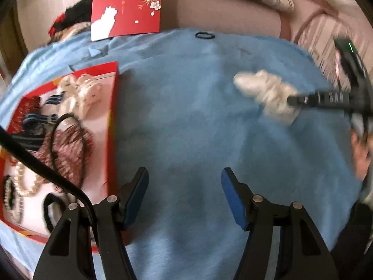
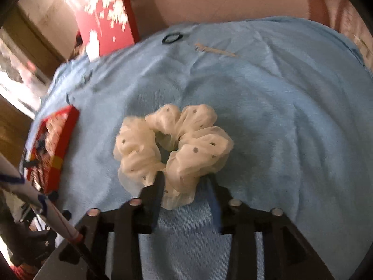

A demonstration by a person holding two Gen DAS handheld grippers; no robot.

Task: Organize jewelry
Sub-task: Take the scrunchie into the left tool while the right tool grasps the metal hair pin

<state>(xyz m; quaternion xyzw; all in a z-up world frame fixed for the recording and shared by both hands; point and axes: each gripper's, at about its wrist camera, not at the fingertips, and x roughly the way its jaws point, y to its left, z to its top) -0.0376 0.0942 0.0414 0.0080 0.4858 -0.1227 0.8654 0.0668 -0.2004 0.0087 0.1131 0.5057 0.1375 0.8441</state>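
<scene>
scrunchie (image 2: 173, 149) between right tongs (image 2: 186, 179), contact unclear | box (image 1: 112, 121) contents blurred

A bed covered with pinkish bedding (image 1: 221, 7) carries a light blue cloth (image 1: 186, 116) spread wide and slightly rumpled. On the cloth, just ahead of the right tool (image 2: 186, 182), lies a cream dotted scrunchie (image 2: 172, 144), its near edge between that tool's fingers. To the left of the left tool (image 1: 184, 191) rests an open red box (image 1: 112, 126) filled with hair pieces and beads. Well ahead of both tools, near the cloth's far edge, lies a small dark hair tie (image 1: 204, 35). A red flowered lid (image 1: 127, 7) stands at the far left edge.
</scene>
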